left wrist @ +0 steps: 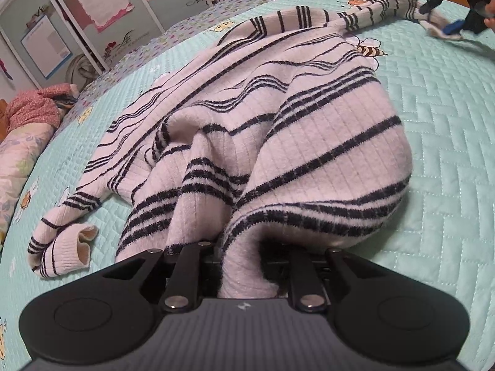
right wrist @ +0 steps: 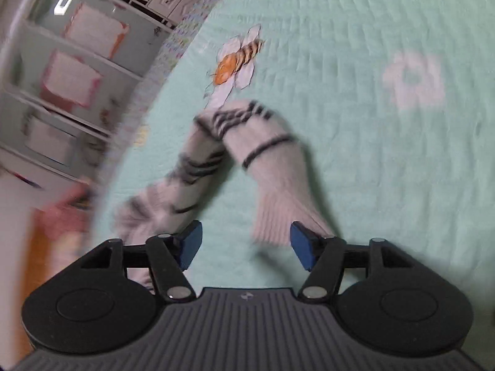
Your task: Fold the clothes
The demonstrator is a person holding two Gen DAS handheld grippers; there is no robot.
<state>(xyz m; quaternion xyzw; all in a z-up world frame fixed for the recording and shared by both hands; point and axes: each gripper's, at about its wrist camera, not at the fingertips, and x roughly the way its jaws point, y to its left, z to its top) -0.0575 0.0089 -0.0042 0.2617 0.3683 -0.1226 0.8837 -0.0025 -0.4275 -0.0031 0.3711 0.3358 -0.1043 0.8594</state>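
Right at the bottom of the left wrist view, the left claw [left wrist: 244, 266] is pinched tight on a bunched edge of the white ribbed knit sweater with dark stripes [left wrist: 263, 130], which is heaped mid-frame on the mint quilted bedspread [left wrist: 433, 154]. One sleeve [left wrist: 355, 15] stretches to the upper right, where the right claw [right wrist: 246, 244] sits by its cuff [right wrist: 278, 216]. In the right wrist view, its blue pads [right wrist: 303, 245] stand wide apart, gripping nothing. Looks like the spreading-out step; next I'd guess flatten the body, then fold the sleeves in.
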